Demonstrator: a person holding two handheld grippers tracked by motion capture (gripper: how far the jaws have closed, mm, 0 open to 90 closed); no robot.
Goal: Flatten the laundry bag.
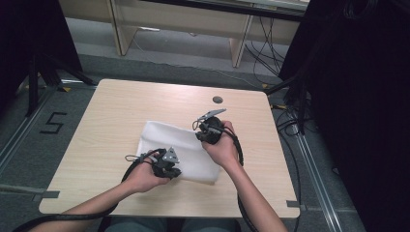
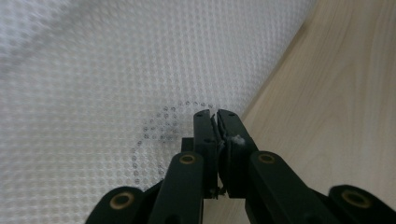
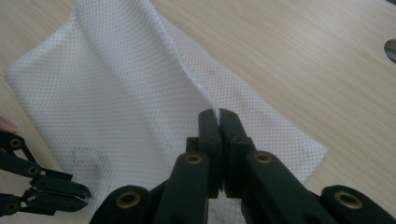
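Note:
A white mesh cloth (image 1: 181,145) lies partly folded on the middle of the wooden table (image 1: 116,116). My left gripper (image 1: 175,171) is at the cloth's near edge. In the left gripper view my left gripper (image 2: 217,114) is shut, a scrap of white mesh caught between the jaws, and the cloth (image 2: 116,70) puckers around the tips. My right gripper (image 1: 202,137) is at the cloth's right side. My right gripper (image 3: 218,113) is shut on a raised fold of the cloth (image 3: 116,93), which runs away as a ridge. The left gripper (image 3: 84,196) shows at that view's bottom left.
A dark round grommet (image 1: 217,99) sits in the table near its far edge, also seen as the grommet (image 3: 391,49). Cables (image 1: 290,125) trail on the floor to the right, and a black stand (image 1: 38,72) is at the far left. Bare wood surrounds the cloth.

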